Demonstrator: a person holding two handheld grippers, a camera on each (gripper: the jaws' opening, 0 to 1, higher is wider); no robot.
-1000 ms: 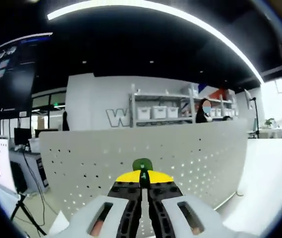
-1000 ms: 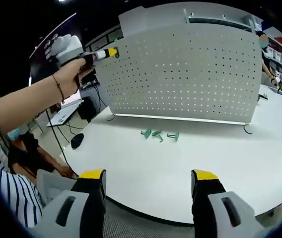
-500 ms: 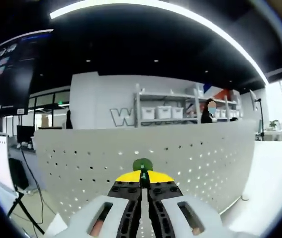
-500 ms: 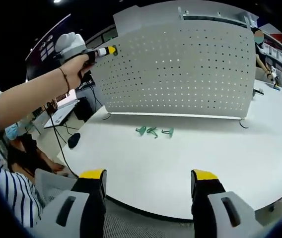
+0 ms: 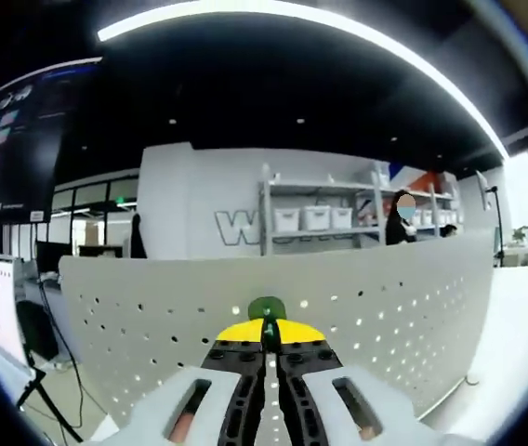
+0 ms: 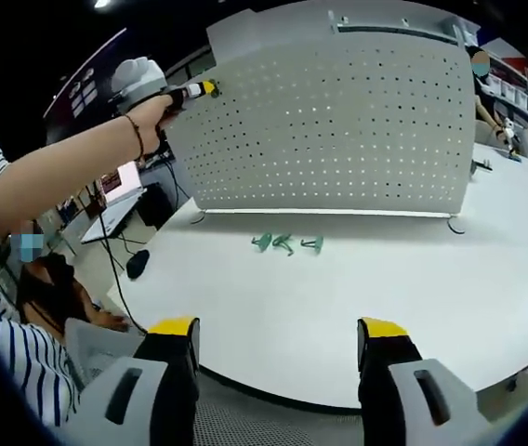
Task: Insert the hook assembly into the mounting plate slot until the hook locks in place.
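Where the left gripper (image 5: 266,336) appears in its own view, its yellow-tipped black jaws are pressed together on a small green plastic hook (image 5: 267,308), which protrudes just past the jaw tips. The hook sits directly in front of the upper edge of the upright white perforated metal mounting plate (image 5: 385,307); contact between hook and plate cannot be determined. In the right gripper view, the left gripper (image 6: 210,89) is raised at the top left corner of the mounting plate (image 6: 338,130), held in a person's hand (image 6: 152,113). The plate stands on a white round-edged table (image 6: 366,307). Three more green hooks (image 6: 285,243) lie on the table near the foot of the plate. The right gripper (image 6: 278,334) hovers near the table edge, jaws spread wide and empty.
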